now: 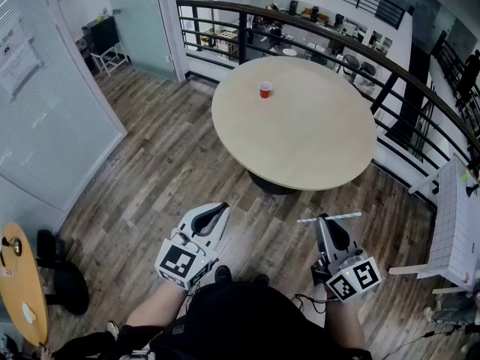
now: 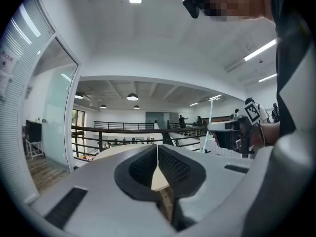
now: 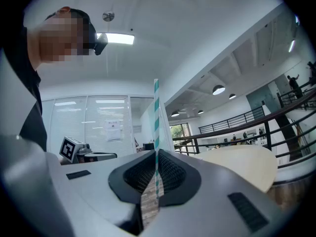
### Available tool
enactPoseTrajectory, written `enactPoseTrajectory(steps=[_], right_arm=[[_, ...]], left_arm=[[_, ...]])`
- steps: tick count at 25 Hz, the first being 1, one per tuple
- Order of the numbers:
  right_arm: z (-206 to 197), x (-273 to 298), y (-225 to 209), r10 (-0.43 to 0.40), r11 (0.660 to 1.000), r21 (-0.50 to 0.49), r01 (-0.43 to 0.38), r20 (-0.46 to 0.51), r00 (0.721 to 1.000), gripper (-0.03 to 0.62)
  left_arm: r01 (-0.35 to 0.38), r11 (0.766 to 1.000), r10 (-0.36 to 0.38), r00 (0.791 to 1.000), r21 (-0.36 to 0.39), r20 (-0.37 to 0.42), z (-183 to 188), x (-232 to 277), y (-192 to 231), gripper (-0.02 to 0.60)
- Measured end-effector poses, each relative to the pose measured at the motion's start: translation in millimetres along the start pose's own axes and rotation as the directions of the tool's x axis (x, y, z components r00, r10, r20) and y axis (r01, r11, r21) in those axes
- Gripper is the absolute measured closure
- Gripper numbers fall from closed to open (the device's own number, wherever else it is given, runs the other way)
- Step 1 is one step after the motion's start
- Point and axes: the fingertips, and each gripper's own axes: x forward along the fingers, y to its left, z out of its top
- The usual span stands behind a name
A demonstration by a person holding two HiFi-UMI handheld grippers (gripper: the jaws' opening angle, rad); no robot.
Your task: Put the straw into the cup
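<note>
A small red cup (image 1: pixel 265 89) stands on the far left part of the round wooden table (image 1: pixel 315 141). My right gripper (image 1: pixel 323 218) is shut on a teal-and-white striped straw (image 1: pixel 328 217), which lies crosswise at its tips in the head view, well short of the table. In the right gripper view the straw (image 3: pixel 156 132) runs upright between the closed jaws of that gripper (image 3: pixel 156 168). My left gripper (image 1: pixel 219 208) hangs at lower left, over the wood floor. Its jaws meet at the tips in the left gripper view (image 2: pixel 157 158), with nothing between them.
A dark railing (image 1: pixel 315 28) curves behind the table, with a drop beyond it. A glass partition (image 1: pixel 52 118) runs along the left. A small round side table (image 1: pixel 22 283) sits at the lower left edge. A white mesh panel (image 1: pixel 454 223) stands at right.
</note>
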Motion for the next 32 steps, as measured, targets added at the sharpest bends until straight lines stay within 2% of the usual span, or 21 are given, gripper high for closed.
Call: enactPoseTrajectory(steps=[5, 17, 32], right_arm=[[-3.3, -3.7, -2.5, 0.002, 1.000, 0.001, -0.002, -0.003, 1.000, 0.563], [3.2, -10.0, -9.2, 0.031, 0.999, 0.021, -0.031, 0.015, 0.999, 0.562], [3.1, -50.0, -43.1, 0.077, 0.996, 0.051, -0.077, 0.019, 0.997, 0.562]], left_arm=[[-0.014, 1.000, 0.014, 1.000, -0.010, 0.016, -3.7, 1.8, -1.4, 0.569], [0.002, 1.000, -0.002, 1.000, -0.008, -0.025, -7.2, 14.0, -10.9, 0.569], [-0.033, 0.999, 0.034, 0.999, 0.014, -0.029, 2.7, 30.8, -65.0, 0.569]])
